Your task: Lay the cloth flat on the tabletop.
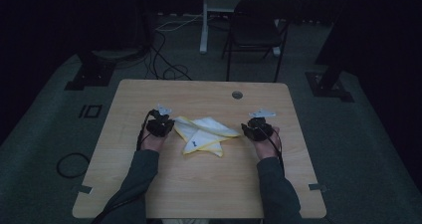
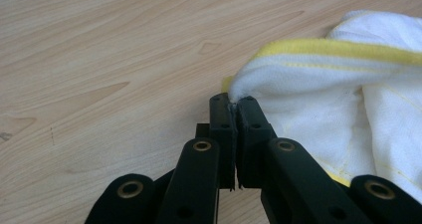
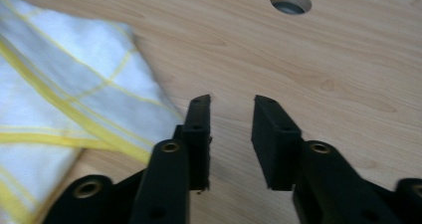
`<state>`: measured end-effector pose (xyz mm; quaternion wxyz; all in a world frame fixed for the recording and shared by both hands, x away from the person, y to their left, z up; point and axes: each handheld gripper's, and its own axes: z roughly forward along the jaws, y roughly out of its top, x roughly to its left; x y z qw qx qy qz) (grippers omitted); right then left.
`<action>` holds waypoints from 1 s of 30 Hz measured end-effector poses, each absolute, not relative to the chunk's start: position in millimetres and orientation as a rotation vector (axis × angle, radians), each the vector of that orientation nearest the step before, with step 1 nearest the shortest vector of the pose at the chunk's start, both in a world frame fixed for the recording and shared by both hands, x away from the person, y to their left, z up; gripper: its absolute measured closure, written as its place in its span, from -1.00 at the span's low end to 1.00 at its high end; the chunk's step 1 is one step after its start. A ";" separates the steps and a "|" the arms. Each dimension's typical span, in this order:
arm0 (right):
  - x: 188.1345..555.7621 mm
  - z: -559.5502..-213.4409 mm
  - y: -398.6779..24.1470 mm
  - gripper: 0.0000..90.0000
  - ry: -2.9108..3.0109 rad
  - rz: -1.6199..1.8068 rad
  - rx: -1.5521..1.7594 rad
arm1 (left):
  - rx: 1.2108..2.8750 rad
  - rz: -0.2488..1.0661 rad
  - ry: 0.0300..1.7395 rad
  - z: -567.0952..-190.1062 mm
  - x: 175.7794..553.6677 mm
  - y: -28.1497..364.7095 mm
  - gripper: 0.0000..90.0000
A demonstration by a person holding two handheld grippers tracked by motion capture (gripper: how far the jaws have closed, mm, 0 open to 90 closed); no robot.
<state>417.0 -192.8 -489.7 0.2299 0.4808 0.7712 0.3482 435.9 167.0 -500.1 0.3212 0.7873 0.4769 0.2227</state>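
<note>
Near edge of high view: two grey-sleeved forearms entering from 6 o'clock onto light wood-grain rectangular counter (image 1: 199, 194).

Left gripper (image 1: 169, 123), black two-jaw tool in left hand, at 9 o'clock of cloth. In left gripper view (image 2: 234, 102), jaws closed tight on a pinched corner fold of white towel cloth with yellow stripes (image 2: 348, 99); cloth bunched up toward 2 o'clock of jaw tips, yellow band across top.

Right gripper (image 1: 247, 128), black two-jaw tool in right hand, at 3 o'clock of cloth. In right gripper view (image 3: 231, 102), jaws parted to a middling gap, nothing between pads, bare wood under gap. Cloth (image 3: 64, 94) lying flat at 9 to 10 o'clock of jaws, its edge just beside left jaw, not gripped.

Cloth (image 1: 205, 134) crumpled in rough star shape at counter centre, between both grippers, small blue mark on lower flap.

Farther: round cable hole (image 1: 237, 94) in counter at 12 o'clock of right gripper, same hole (image 3: 291, 1) at top of right gripper view.

Beyond counter: black folding chair (image 1: 256, 30) at 12 o'clock, cables (image 1: 159, 59) on grey floor at 11 o'clock.
</note>
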 end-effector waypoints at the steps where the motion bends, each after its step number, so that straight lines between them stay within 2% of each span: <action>1: 417.0 -489.7 -192.8 0.49 2.122 0.958 1.323 | 2.068 0.585 1.253 -500.1 435.9 167.0 0.96; 11: 385.7 -489.0 -150.1 0.43 2.228 1.082 1.132 | 2.066 0.572 1.264 -502.2 438.1 165.5 0.96; 30: 375.7 -505.8 -91.6 0.43 2.385 1.131 0.970 | 2.061 0.554 1.260 -502.9 438.6 163.3 0.95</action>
